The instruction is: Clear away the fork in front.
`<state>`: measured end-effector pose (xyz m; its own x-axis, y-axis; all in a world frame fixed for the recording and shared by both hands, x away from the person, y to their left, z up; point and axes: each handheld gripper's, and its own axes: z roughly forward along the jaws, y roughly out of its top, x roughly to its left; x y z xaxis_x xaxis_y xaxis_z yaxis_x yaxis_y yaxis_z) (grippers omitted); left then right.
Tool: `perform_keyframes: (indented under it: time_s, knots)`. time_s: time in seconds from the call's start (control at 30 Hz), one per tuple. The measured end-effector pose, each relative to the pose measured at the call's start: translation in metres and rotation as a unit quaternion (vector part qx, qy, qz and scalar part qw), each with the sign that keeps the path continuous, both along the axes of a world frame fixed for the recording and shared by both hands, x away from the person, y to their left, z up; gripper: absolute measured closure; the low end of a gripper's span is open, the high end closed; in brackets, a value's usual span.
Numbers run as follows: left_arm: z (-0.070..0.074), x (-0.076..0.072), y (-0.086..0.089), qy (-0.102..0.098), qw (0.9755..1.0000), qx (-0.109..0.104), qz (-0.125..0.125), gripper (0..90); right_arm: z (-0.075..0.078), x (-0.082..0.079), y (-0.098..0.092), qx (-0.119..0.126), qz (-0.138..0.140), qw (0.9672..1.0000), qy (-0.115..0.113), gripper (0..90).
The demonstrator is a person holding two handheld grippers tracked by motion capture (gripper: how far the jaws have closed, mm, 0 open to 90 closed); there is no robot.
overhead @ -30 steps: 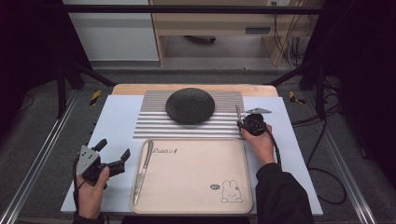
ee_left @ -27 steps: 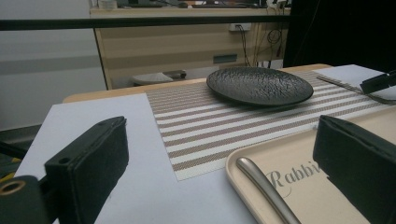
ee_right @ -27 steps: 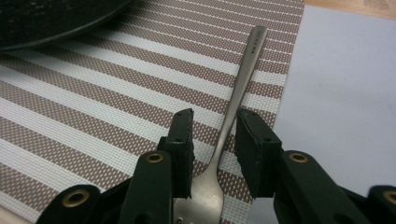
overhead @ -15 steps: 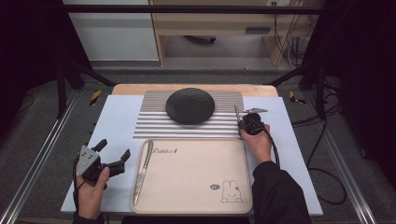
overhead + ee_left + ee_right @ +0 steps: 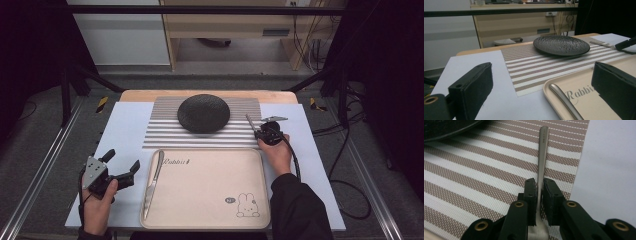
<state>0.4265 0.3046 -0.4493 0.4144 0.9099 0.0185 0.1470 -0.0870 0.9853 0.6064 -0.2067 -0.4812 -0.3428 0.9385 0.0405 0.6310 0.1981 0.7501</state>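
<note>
A black textured plate (image 5: pixel 203 113) sits on the striped placemat (image 5: pixel 165 135). On the mat's right edge lies a metal utensil (image 5: pixel 249 121), its handle (image 5: pixel 543 150) pointing away. My right gripper (image 5: pixel 257 131) is shut on that handle near its wide end; its jaws have just closed in and then eased a little, with the handle still pinched between the pads (image 5: pixel 531 192). My left gripper (image 5: pixel 122 160) stands open on the white sheet, left of the beige tray (image 5: pixel 210 200), nothing between its jaws. A knife (image 5: pixel 152 182) lies along the tray's left side.
The white sheet (image 5: pixel 125 125) covers the tabletop under mat and tray. In the left gripper view the plate (image 5: pixel 561 45) is far ahead and the knife handle (image 5: pixel 564 100) close in front. Metal frame rails run along both table sides.
The right gripper's jaws have drawn together on the utensil handle. Neither hand has shifted, and the left gripper is as it was.
</note>
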Motion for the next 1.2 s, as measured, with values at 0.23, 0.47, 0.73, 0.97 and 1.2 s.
perform_keyframes:
  time_s: [0.23, 0.47, 0.73, 0.97, 1.2]
  knots:
    - [-0.001, 0.001, -0.001, 0.004, 1.0, 0.0, -0.001, 3.8, -0.003, 0.002, 0.004, 0.006, -0.014, 0.9998, -0.01, 84.8]
    - [0.0, 0.0, 0.001, 0.002, 1.0, -0.002, 0.001, 3.9, -0.002, 0.001, 0.004, -0.004, -0.008, 0.9999, -0.013, 85.6]
    - [0.0, 0.0, 0.001, 0.001, 1.0, -0.003, 0.002, 4.0, 0.001, -0.003, 0.005, -0.015, 0.013, 0.9998, -0.008, 85.8]
    - [0.0, 0.0, 0.002, 0.001, 1.0, -0.003, 0.003, 4.1, 0.007, -0.005, 0.004, -0.01, 0.022, 0.9996, -0.013, 85.8]
    - [0.0, 0.0, 0.002, 0.001, 1.0, -0.002, 0.003, 4.2, 0.01, -0.007, 0.003, -0.005, 0.028, 0.9995, -0.015, 85.9]
